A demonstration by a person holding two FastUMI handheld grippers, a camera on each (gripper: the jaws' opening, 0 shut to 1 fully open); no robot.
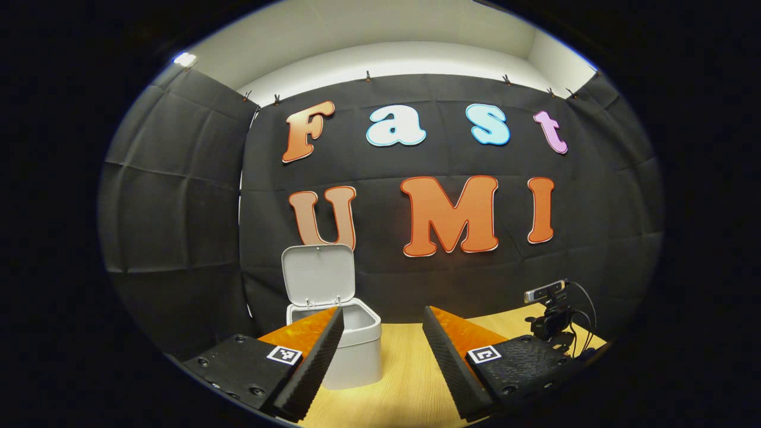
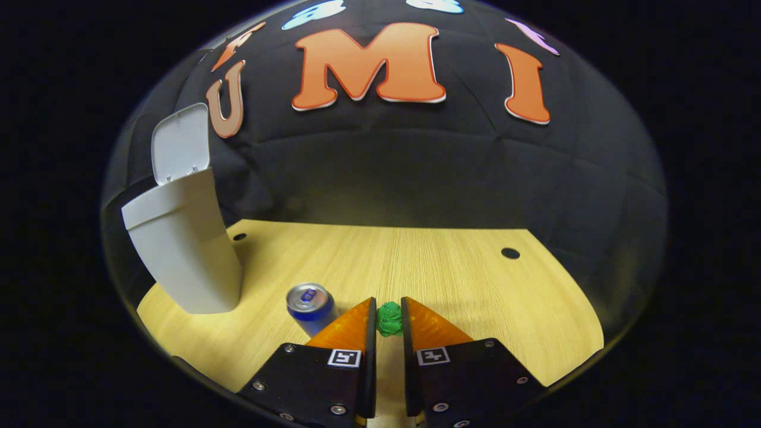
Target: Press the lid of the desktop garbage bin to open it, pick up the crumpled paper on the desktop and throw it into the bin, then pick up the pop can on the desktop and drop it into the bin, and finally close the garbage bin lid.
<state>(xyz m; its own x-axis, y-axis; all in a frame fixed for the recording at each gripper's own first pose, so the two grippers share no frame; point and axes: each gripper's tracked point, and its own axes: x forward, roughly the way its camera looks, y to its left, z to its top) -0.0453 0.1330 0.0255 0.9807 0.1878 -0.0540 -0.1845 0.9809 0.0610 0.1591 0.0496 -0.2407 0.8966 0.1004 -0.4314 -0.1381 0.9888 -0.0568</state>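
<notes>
Right hand-held gripper (image 2: 389, 312) pinches the green crumpled paper (image 2: 389, 319); pop can (image 2: 309, 306) stands just beside, open bin (image 2: 184, 249) farther.

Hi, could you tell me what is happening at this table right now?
A person is clearing a wooden desk with two handheld grippers. The white bin stands with its lid up. The right gripper has closed on the green crumpled paper, which sits low by the desk. The blue pop can stands upright beside it, untouched. The left gripper hangs open near the bin, holding nothing.
</notes>
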